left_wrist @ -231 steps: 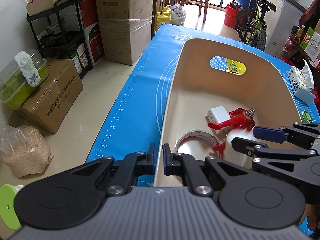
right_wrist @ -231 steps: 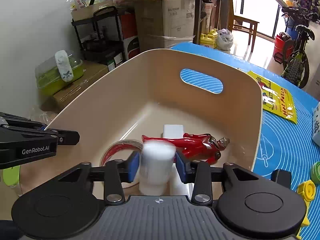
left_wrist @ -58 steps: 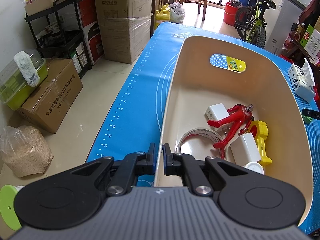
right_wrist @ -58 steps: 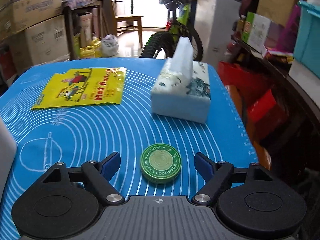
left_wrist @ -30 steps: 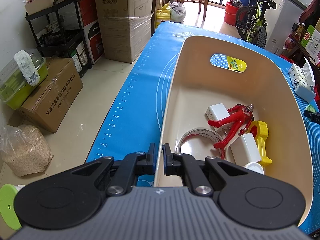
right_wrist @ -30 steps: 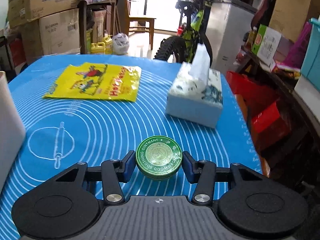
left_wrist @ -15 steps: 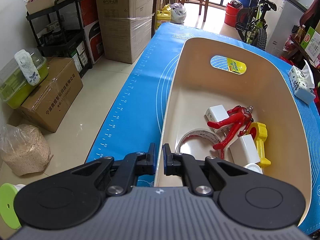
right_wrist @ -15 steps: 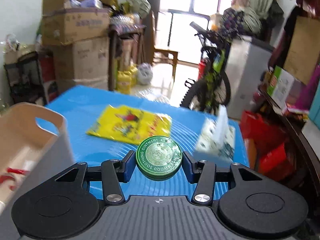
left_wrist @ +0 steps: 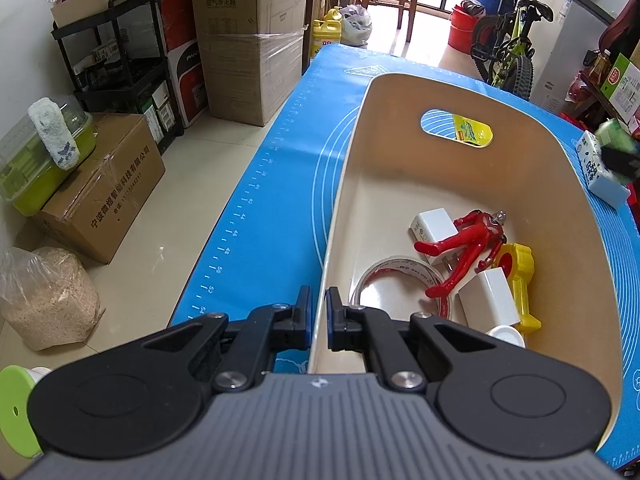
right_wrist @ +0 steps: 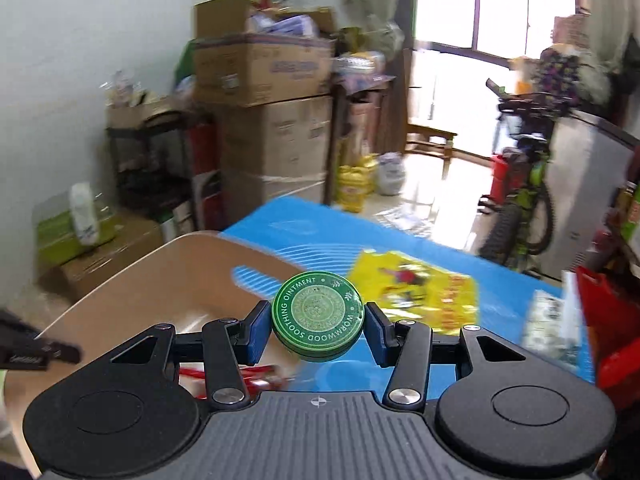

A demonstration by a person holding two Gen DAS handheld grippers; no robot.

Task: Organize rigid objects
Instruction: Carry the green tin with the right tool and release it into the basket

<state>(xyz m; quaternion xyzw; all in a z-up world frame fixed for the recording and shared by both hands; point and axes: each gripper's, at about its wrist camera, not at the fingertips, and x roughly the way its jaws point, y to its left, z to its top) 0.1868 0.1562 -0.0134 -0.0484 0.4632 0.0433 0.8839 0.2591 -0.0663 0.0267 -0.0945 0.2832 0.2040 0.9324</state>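
Blue pads of the right gripper are clamped on a round green ointment tin, one pad at the tin's 9 o'clock edge and one at its 3 o'clock edge, the printed lid facing the camera. The tin is off the mat and in the air, with the beige bin toward 9 o'clock of it and the yellow patch packet toward 2 o'clock on the blue mat. The left gripper is pinched tight on the bin's near wall, one finger outside and one inside.

Inside the bin lie a red figure, a tape roll, two white blocks, a yellow toy and a white cap.

A second ago the tin sat low over the mat with the tissue box straight ahead at 12 o'clock; now the view has swung toward the bin and the box lies at 3 o'clock. The left gripper's hold on the wall is unchanged.
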